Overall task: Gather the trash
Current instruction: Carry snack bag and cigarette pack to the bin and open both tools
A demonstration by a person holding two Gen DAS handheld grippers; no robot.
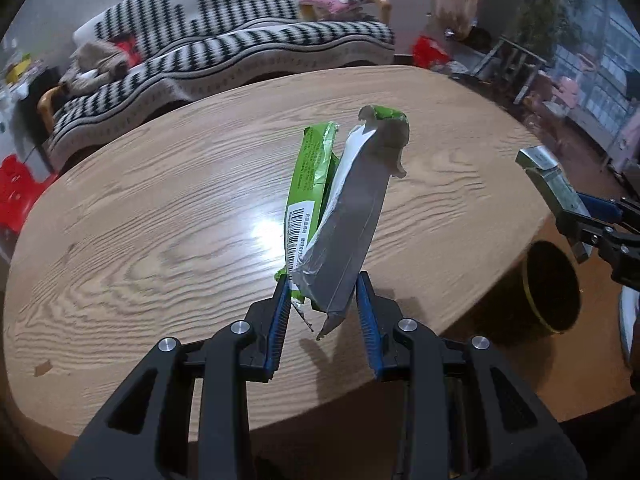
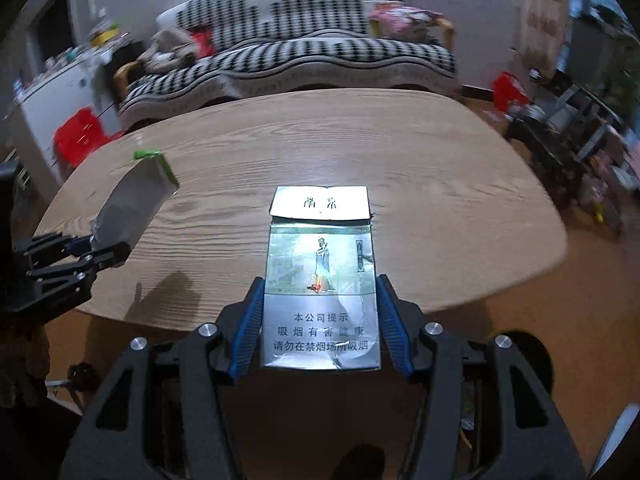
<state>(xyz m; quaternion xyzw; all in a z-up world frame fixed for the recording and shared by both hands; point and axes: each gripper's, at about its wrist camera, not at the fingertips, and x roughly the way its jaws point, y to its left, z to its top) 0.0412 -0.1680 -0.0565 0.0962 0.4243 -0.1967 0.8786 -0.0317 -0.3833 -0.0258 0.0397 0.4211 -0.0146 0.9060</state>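
Green wrapper [image 1: 316, 168] with silver foil lining and a black-and-white barcode. Silver cigarette pack [image 2: 320, 280], dark printed characters, small coloured figure. Black claws, blue ribbed pads [image 1: 280, 320]. Light wood-grain bench [image 1: 160, 220]. Black-and-white patterned sofa [image 1: 240, 40]. Dark bin [image 1: 554, 286], yellowish rim.

You had dim, bluish indoor light in both views. A bright glare patch sat on the wooden table [image 1: 160, 208] just ahead of your left gripper [image 1: 322, 308], behind the green wrapper [image 1: 340, 208] it clamped. Soft shadows fell under both grippers. The cigarette pack [image 2: 320, 280] in your right gripper [image 2: 320, 320] read sharp; the striped sofa [image 2: 280, 48] beyond was blurred. Fisheye bent the table edge, corners black.
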